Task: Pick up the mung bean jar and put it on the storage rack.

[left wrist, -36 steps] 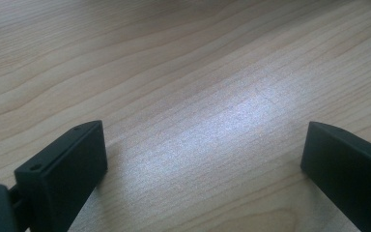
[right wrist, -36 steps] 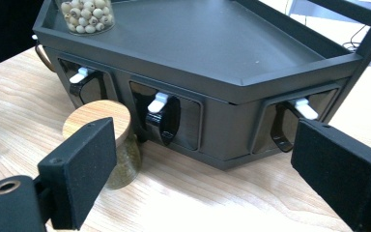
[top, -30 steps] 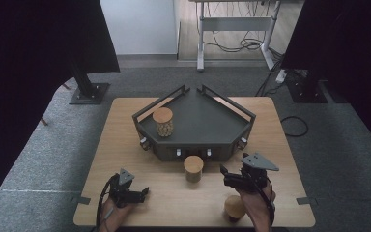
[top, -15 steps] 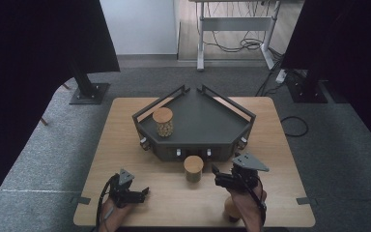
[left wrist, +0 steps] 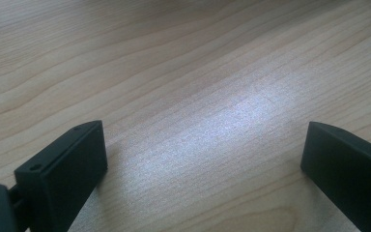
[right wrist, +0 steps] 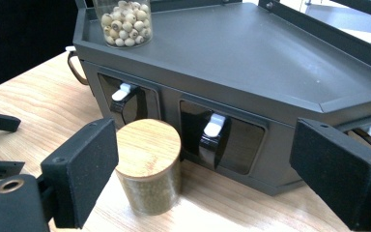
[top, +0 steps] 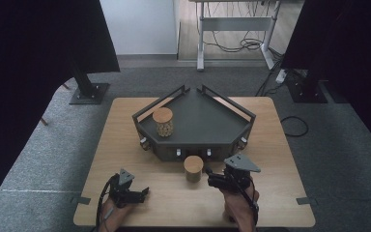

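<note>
We list one light wooden table (top: 125, 135), rectangular with rounded corners, standing on grey carpet (top: 38, 159). On it we count a dark grey angular tray stand (top: 207, 121) with raised rails and white-handled drawers along its front, set toward the far middle, and a bamboo-lidded jar (top: 193, 168) of greenish contents, upright just in front of the stand.

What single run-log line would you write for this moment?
right gripper: open, reaching toward jar | jar: upright on table, before rack | left gripper: open, empty | bean jar: on rack
</note>
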`<state>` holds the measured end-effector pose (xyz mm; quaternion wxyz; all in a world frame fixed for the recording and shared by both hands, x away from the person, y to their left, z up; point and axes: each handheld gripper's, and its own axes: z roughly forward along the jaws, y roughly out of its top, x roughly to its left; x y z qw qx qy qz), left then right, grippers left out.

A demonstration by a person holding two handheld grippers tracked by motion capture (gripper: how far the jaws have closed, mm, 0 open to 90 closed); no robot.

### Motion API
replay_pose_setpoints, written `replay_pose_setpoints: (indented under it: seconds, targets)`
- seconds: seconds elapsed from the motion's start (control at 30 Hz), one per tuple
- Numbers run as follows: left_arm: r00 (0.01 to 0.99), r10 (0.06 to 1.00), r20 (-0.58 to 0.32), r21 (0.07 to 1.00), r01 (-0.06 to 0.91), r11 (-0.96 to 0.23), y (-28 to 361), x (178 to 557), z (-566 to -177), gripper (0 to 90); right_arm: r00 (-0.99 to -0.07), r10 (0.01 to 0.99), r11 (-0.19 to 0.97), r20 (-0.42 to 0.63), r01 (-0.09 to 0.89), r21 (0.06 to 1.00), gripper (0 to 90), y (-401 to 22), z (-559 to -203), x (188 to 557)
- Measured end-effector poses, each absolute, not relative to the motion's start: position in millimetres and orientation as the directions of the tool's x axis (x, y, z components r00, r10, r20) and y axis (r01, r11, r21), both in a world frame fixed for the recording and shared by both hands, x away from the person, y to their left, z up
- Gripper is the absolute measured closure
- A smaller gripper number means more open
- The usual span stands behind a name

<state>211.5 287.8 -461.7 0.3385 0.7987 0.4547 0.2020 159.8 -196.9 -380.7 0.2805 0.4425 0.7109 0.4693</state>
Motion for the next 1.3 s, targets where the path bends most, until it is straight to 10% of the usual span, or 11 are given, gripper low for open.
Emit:
replay_pose_setpoints:
  seconds: [1.3]
  targets:
    - [0.505, 0.863, 0.015, 0.724, 0.590, -0.358, 287.9, 211.5, -461.7, 2.2, -0.465, 0.885, 0.207, -0.019, 0.357, 0.911, 11.4, -139.4, -407.1, 168.2]
